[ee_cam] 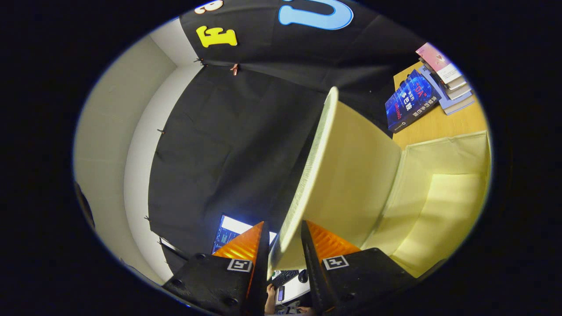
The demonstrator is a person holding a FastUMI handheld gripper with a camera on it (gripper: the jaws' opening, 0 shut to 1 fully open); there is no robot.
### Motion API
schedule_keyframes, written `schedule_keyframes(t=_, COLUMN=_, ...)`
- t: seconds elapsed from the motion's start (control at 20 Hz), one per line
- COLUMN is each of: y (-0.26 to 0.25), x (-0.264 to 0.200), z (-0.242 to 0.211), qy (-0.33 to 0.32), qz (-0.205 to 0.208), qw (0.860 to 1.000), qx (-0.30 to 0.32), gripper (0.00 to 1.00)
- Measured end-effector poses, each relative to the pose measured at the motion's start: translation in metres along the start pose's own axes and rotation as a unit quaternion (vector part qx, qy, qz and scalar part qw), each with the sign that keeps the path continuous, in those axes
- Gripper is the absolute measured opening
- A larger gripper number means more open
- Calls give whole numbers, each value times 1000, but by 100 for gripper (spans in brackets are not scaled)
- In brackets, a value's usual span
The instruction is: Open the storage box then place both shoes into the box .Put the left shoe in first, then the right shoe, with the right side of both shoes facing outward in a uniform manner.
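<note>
The pale yellow fabric storage box [443, 206] stands on a wooden table, and its inside shows beyond my fingers. Its lid [351, 175] is swung up and away from the box body, hinged along the box's edge. My gripper [284, 230] is shut on the lid's free rim, which runs between the two fingers with one finger on each face. The inner face of the lid is turned toward the box.
On the wooden table [434, 125] behind the box lie a dark blue book [410, 105] and a small stack of books [445, 77]. Past the lid are a lit monitor [228, 232], a keyboard [285, 277] and a person's hand [270, 298].
</note>
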State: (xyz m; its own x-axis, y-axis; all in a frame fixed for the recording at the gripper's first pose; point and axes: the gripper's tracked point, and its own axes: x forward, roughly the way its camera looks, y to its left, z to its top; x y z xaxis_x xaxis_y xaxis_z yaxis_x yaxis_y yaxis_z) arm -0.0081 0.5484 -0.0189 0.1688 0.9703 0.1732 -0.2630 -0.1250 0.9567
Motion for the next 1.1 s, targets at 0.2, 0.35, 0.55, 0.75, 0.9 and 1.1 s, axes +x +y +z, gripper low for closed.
schedule_keyframes(t=0.2, y=-1, x=24, z=-1, qy=5, qz=-6, qw=1000, qx=16, gripper=53)
schedule_keyframes(t=0.35, y=-5, x=38, z=-4, qy=12, qz=-15, qw=1000, qx=8, gripper=84)
schedule_keyframes(t=0.55, y=-10, x=36, z=-7, qy=15, qz=-32, qw=999, qx=-5, gripper=97)
schedule_keyframes(t=0.75, y=-17, x=23, z=1, qy=-4, qz=-45, qw=999, qx=-21, gripper=97)
schedule_keyframes(t=0.9, y=-19, x=4, z=5, qy=-18, qz=-56, qw=998, qx=-28, gripper=97)
schedule_keyframes(t=1.1, y=-22, x=-35, z=6, qy=-40, qz=-75, qw=996, qx=-33, gripper=97)
